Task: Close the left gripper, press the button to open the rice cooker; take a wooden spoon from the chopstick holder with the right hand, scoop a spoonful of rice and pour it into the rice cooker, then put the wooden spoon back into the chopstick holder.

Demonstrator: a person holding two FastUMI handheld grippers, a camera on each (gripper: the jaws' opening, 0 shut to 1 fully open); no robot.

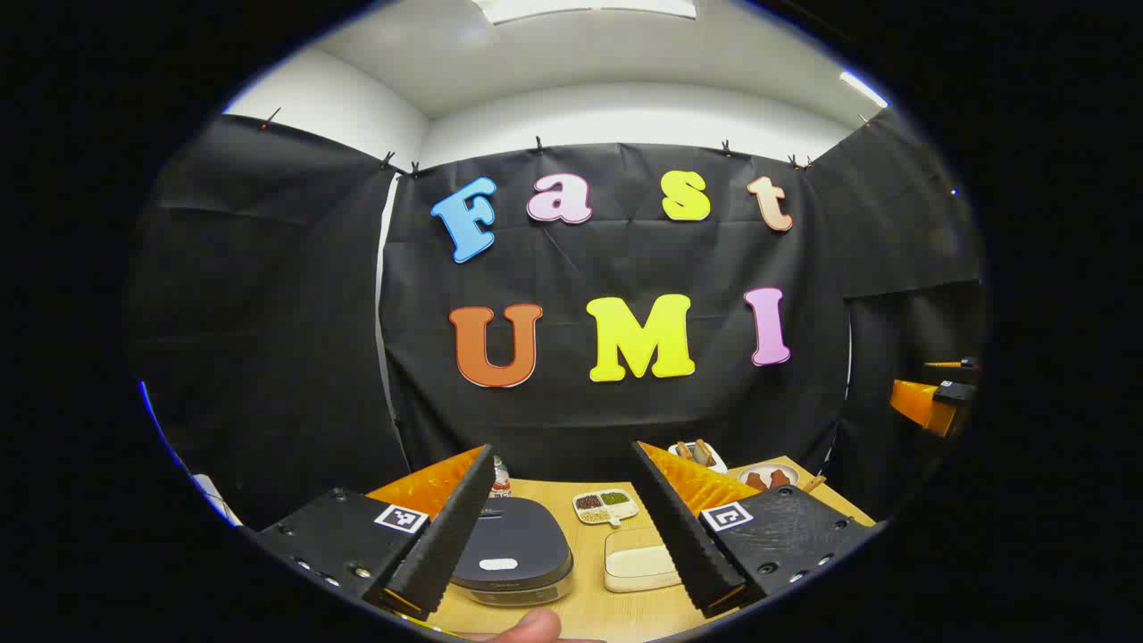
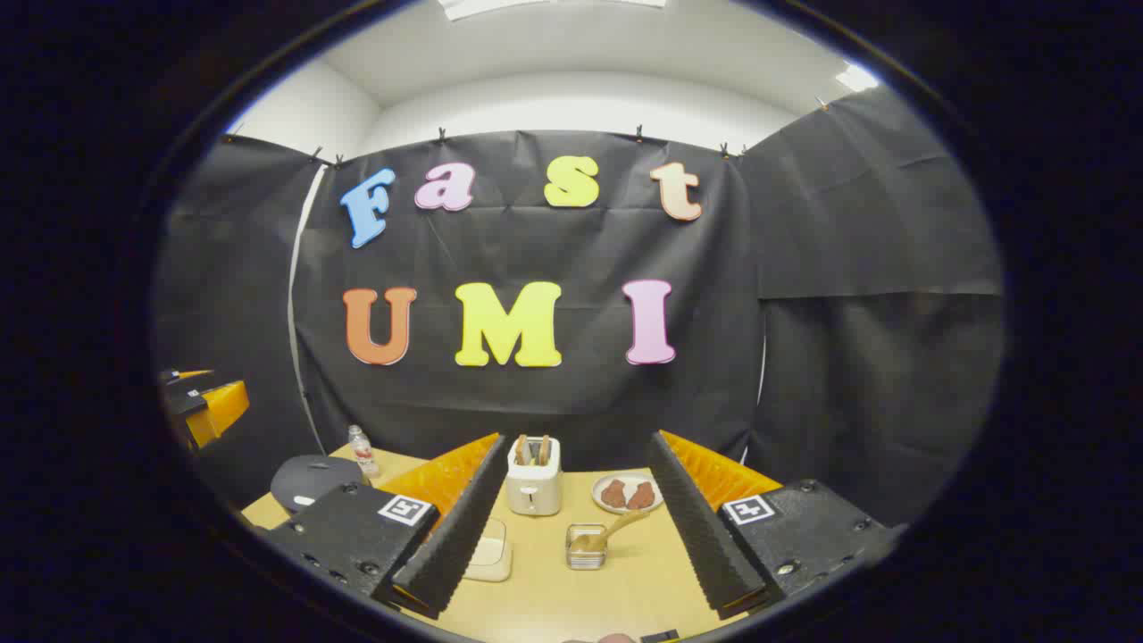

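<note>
The wooden table [image 2: 554, 607] is the biggest thing here, and the rice cooker [image 1: 512, 552] on it serves as the landmark for the rest. In the left gripper view the cooker is a dark, rounded box with its lid down and a pale oval button [image 1: 498, 564] on the front of the lid; in the right gripper view it shows at the table's far left. The left gripper [image 1: 561, 594] hangs above the table with its fingers released and spread wide, the cooker framed between them and nearer the left finger; nothing is held. A fingertip of the person [image 1: 527, 627] shows at the bottom edge of that view. The right gripper [image 2: 571, 597] is likewise released and empty, well to the right of the cooker, and in the left gripper view it shows at the far right.

Just to the right of the cooker lies a shallow cream tray [image 1: 636, 565] of white rice. Behind that tray, right of the cooker, sits a divided dish [image 1: 605, 506] of mixed grains. Further right stands the white chopstick holder [image 2: 534, 480] with wooden handles sticking up out of it. Beyond the holder, still further from the cooker, is a plate [image 2: 628, 494] with two brown pieces on it. In front of the holder is a small glass bowl [image 2: 586, 546] with a wooden spoon [image 2: 614, 529] resting in it, handle pointing towards the plate. Just behind the cooker stands a small bottle [image 2: 361, 451]
</note>
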